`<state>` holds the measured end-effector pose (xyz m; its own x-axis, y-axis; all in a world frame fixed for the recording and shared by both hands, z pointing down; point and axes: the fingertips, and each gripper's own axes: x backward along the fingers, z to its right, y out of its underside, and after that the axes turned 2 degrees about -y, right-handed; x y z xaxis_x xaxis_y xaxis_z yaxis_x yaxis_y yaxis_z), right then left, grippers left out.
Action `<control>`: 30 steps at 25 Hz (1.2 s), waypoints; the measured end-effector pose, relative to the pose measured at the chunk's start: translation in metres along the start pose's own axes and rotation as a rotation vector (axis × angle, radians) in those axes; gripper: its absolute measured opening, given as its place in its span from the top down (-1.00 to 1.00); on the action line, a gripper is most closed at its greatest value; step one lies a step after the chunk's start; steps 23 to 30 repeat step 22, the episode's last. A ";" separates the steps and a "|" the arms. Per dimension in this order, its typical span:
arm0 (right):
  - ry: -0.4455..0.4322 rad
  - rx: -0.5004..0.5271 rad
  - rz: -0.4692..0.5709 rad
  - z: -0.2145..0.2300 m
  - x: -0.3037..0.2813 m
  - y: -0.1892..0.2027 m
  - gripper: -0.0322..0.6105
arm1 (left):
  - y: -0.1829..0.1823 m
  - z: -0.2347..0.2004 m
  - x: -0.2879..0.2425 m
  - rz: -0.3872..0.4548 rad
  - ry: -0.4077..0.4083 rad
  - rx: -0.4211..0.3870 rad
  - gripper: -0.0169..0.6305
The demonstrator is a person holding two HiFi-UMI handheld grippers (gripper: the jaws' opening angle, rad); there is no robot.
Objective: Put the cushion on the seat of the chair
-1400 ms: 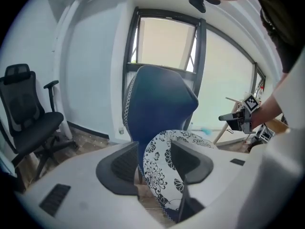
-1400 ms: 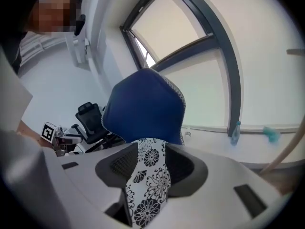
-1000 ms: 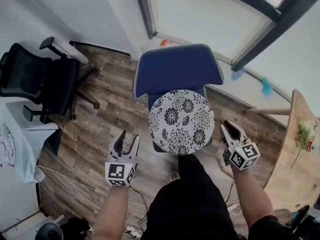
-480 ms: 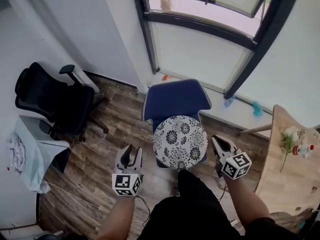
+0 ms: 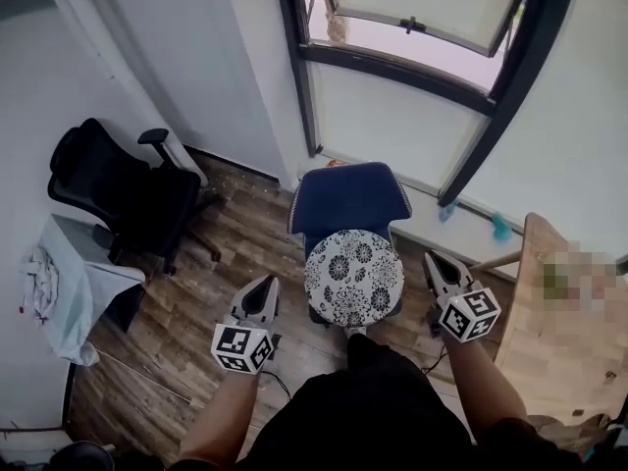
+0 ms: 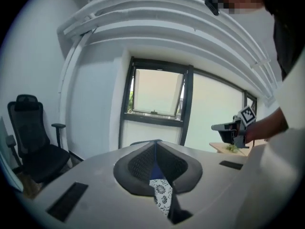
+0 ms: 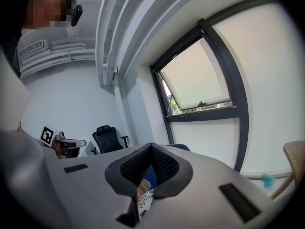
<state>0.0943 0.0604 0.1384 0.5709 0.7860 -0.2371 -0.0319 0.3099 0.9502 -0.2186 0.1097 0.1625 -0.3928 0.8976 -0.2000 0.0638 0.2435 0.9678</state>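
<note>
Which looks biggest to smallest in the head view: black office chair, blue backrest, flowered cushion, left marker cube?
1. black office chair
2. blue backrest and flowered cushion, about alike
3. left marker cube, smallest though nearest the camera

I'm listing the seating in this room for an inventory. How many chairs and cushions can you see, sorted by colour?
Blue chair: 1
Black office chair: 1
Black-and-white floral cushion: 1
Total: 3
</note>
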 end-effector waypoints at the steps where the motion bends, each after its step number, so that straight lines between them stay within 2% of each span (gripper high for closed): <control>1: -0.001 0.009 0.004 -0.001 0.002 -0.004 0.82 | -0.006 -0.003 0.002 0.013 -0.002 0.014 0.92; 8: -0.005 0.045 0.024 0.002 0.006 -0.023 0.82 | -0.025 -0.007 0.000 0.058 -0.050 -0.026 0.93; 14: -0.023 0.061 0.034 0.001 0.005 -0.028 0.82 | -0.025 0.007 -0.002 0.055 -0.023 -0.044 0.93; 22: -0.019 0.044 0.053 0.013 0.008 -0.022 0.82 | -0.053 0.010 -0.001 0.173 -0.025 -0.064 0.93; 30: -0.019 0.044 0.053 0.013 0.008 -0.022 0.82 | -0.053 0.010 -0.001 0.173 -0.025 -0.064 0.93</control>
